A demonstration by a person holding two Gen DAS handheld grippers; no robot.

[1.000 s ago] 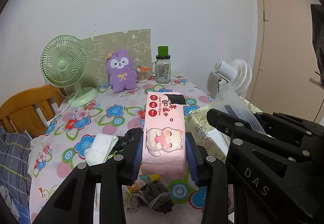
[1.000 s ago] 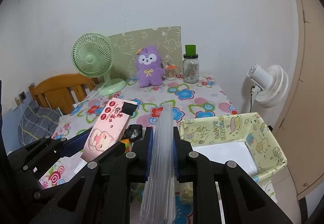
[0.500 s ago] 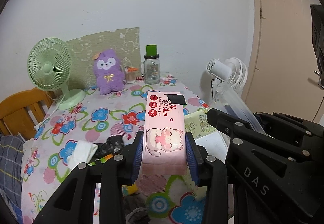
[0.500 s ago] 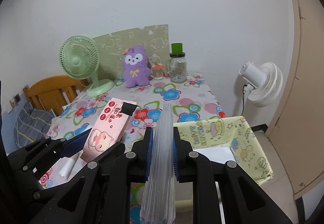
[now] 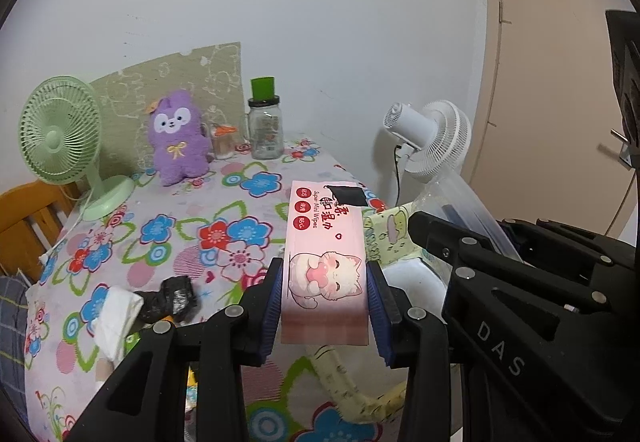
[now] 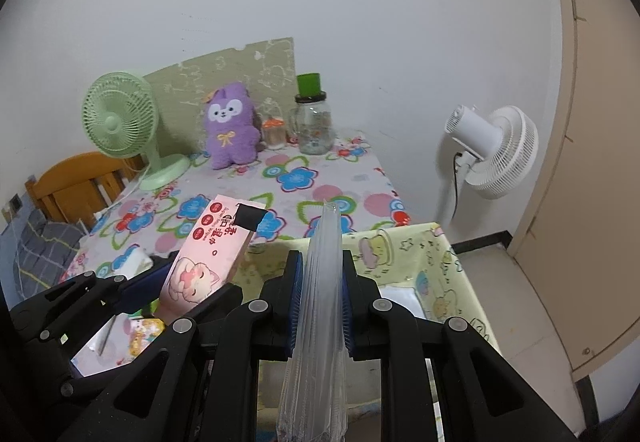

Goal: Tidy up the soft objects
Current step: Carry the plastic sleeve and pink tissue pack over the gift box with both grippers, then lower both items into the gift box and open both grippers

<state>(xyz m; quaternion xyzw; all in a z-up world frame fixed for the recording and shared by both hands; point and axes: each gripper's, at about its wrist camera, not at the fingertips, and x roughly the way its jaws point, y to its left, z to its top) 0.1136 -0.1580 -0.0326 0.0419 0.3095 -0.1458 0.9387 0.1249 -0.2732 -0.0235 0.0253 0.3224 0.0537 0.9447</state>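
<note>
Two grippers: each one carries something, both held above the near edge of the table [image 5: 132, 254].
Left of scene: green fan [image 5: 60, 138], purple plush toy [image 5: 176, 138] and glass jar [image 5: 265, 130] stand at the back; a white cloth [image 5: 116, 316] and a black crumpled item [image 5: 172, 298] lie near the front edge, touching each other.
Left gripper [image 5: 325, 302]: fingers clenched on the pink wipes pack [image 5: 325, 242], holding it by its two long sides near the cat picture; the pack points forward, away from the camera.
Wipes pack handling: I judge it light and soft, with slippery film; the grip near one end may let the far end sag, so a hold closer to the middle seems safer.
Right gripper [image 6: 320, 298]: fingers clenched on a clear plastic bag stack [image 6: 322, 282], held on edge.
Bag stack handling: probably very light, floppy and slippery; it can slide out if the pressure drops.
Right of scene: yellow fabric bin [image 6: 448, 274] sits open just beside the table, below both grippers; the likely place for both things.
Further right: white fan [image 6: 496, 150] on the floor.
</note>
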